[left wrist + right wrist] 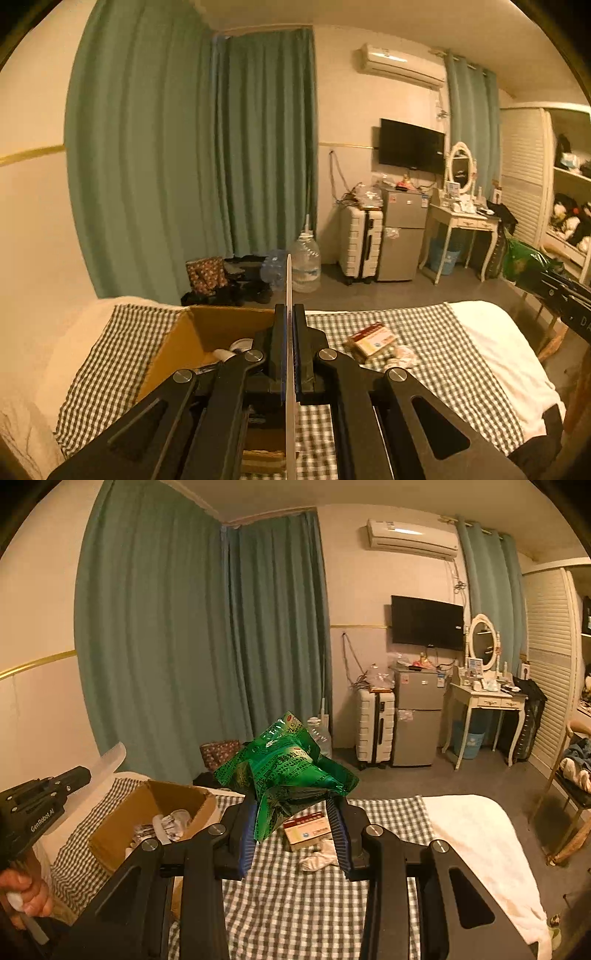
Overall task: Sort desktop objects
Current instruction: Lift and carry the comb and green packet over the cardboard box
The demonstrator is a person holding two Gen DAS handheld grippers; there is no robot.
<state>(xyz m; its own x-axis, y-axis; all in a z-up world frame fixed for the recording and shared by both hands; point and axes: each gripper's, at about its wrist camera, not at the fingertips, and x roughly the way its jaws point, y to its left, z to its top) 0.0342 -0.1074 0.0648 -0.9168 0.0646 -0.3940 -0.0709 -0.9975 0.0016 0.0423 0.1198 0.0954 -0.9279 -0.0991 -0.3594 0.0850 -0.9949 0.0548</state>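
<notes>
From the left wrist view, our left gripper [289, 314] is clenched tight on a white comb [289, 280], held edge-on so it pokes forward past the fingers [279, 343]. We're pointing it slightly downward over the near edge of the cardboard box [192, 332], which looks like the drop-off spot. Right of the box, a small medicine carton [373, 338] lies on the checked cloth [424, 332] covering the bed.

Switching to the right wrist view, our right gripper [295, 812] pinches a crumpled green packet [284, 771] by its lower end, lifted clear of the bed, right of the box [147, 812]. The packet sticks upward, likely headed for the box too. At the far left, a hand [26, 893] grips the other tool's handle, comb [109, 762] raised above the box's left side.
</notes>
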